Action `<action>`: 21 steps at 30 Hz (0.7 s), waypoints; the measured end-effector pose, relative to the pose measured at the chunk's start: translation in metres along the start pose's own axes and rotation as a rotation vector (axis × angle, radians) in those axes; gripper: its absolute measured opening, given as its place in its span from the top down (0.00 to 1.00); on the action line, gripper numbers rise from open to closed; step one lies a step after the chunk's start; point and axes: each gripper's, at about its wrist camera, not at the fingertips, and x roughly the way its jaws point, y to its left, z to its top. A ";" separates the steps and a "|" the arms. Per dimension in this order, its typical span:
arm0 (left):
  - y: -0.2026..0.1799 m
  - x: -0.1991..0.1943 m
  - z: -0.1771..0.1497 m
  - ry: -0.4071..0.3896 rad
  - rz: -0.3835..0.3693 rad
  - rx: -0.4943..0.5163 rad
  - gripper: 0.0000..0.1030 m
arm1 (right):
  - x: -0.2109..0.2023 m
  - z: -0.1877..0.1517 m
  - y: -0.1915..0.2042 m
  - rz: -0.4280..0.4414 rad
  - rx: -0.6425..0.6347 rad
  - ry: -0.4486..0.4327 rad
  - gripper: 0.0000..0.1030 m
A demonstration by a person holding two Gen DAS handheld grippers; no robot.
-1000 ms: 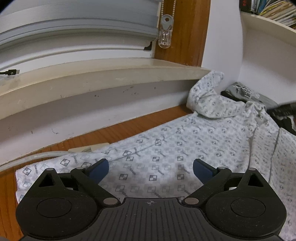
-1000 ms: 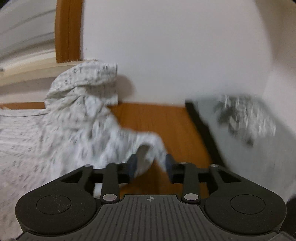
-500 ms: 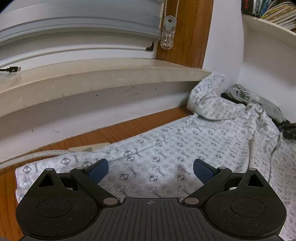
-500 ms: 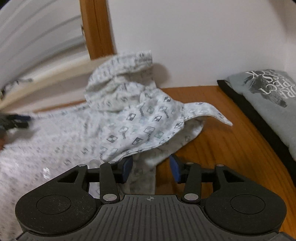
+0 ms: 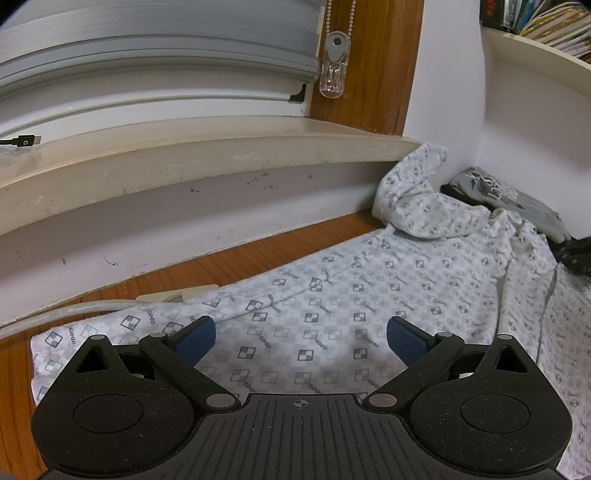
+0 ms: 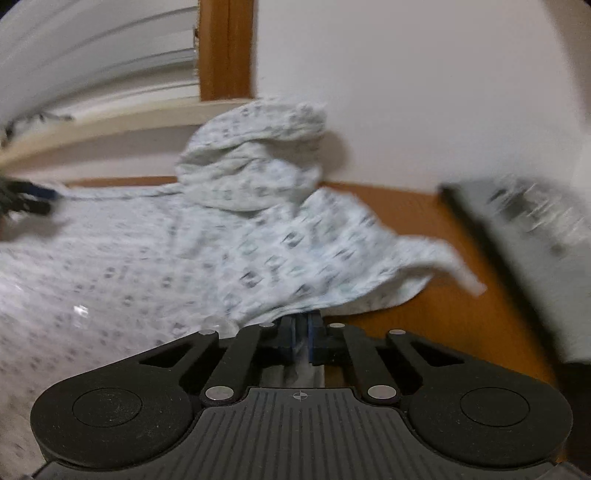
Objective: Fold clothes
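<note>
Wooden table (image 5: 258,254), right gripper (image 6: 302,332) pinching shirt (image 6: 277,251)

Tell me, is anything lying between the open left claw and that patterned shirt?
Nothing visible does. The left claw hangs open right over the shirt, with only bare cloth between its pads. A white cable lies off to the side by the wall. The right claw is already shut on the shirt's edge.

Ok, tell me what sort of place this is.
Probably a room at home: a wooden desk under a window with blinds, a bookshelf beside it, and a patterned shirt spread out for folding.
</note>
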 end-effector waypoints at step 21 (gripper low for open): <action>0.002 0.006 -0.001 0.026 -0.002 0.006 0.02 | -0.013 -0.033 -0.087 -0.143 0.273 0.128 0.48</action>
